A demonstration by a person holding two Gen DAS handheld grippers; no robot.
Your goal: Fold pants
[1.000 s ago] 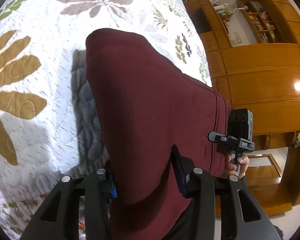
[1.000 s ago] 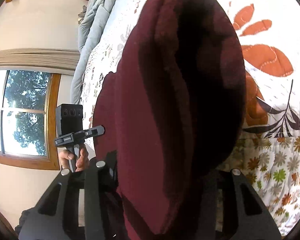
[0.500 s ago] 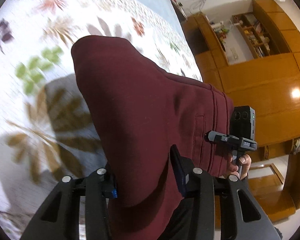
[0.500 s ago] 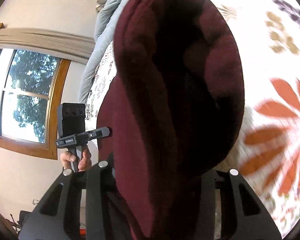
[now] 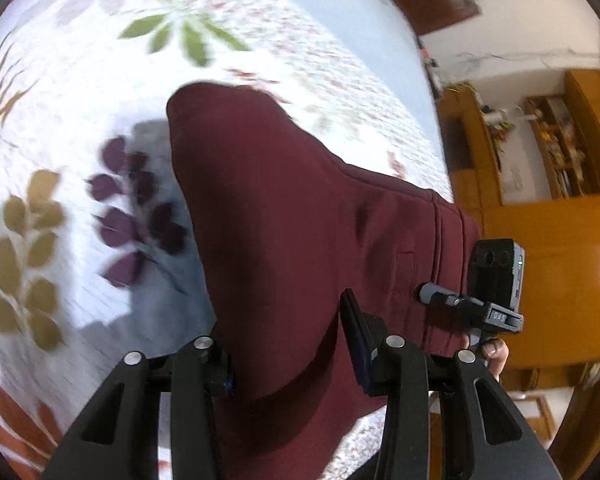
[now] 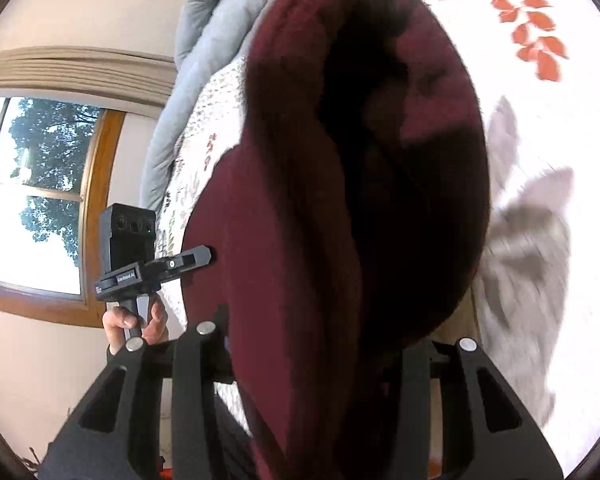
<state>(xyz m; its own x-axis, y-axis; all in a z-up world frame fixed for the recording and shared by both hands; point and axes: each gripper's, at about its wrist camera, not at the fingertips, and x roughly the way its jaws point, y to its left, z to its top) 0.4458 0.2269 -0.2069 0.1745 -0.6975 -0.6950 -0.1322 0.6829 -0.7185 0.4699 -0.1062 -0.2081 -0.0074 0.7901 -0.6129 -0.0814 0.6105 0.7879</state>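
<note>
Pants (image 5: 300,240) carried onward, jaws clamped.

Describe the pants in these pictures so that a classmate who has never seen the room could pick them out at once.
Find the bed's white quilt printed with coloured leaves. Lifted above it hang the pants, pinched by the left tool and the right tool. They are the only plain dark maroon cloth, thick and fleecy with a stitched waistband, unlike the patterned quilt or the pale grey duvet.

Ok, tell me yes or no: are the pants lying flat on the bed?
No: the pants hang bunched above the bedspread, cloth running between the left hand-held gripper's fingers.
</note>
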